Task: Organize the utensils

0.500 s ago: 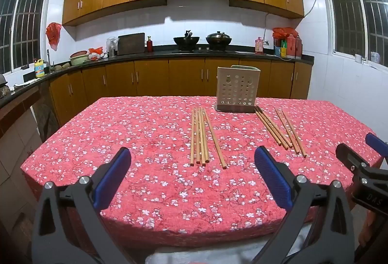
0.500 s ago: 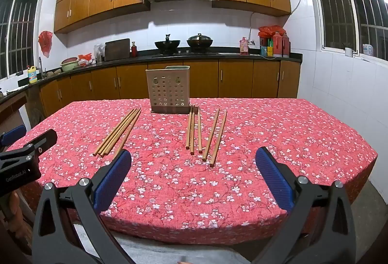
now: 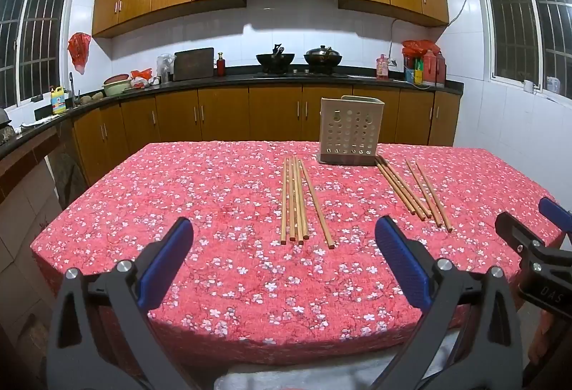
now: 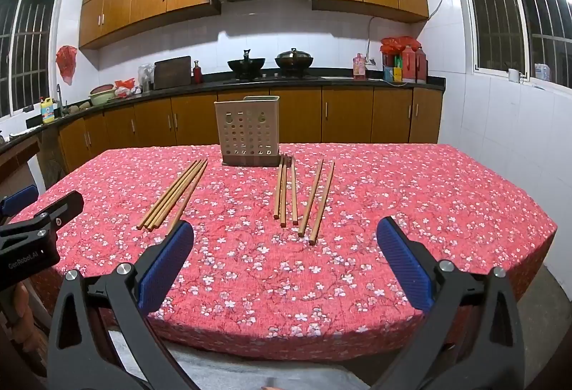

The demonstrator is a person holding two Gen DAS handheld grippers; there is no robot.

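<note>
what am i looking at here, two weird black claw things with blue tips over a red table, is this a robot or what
No robot here: a person holds a hand-held gripper in each hand, and a wide-angle camera on each one looks forward along its two fingers. One picture comes from the left gripper, the other from the right gripper. The blue pads are the fingers, spread wide open with nothing held.

Each view also catches the other gripper at its edge.

On the table's red flowered tablecloth lie loose wooden chopsticks: a left bunch and a right bunch. Behind them stands a beige perforated utensil holder; whether anything is inside cannot be seen.
</note>
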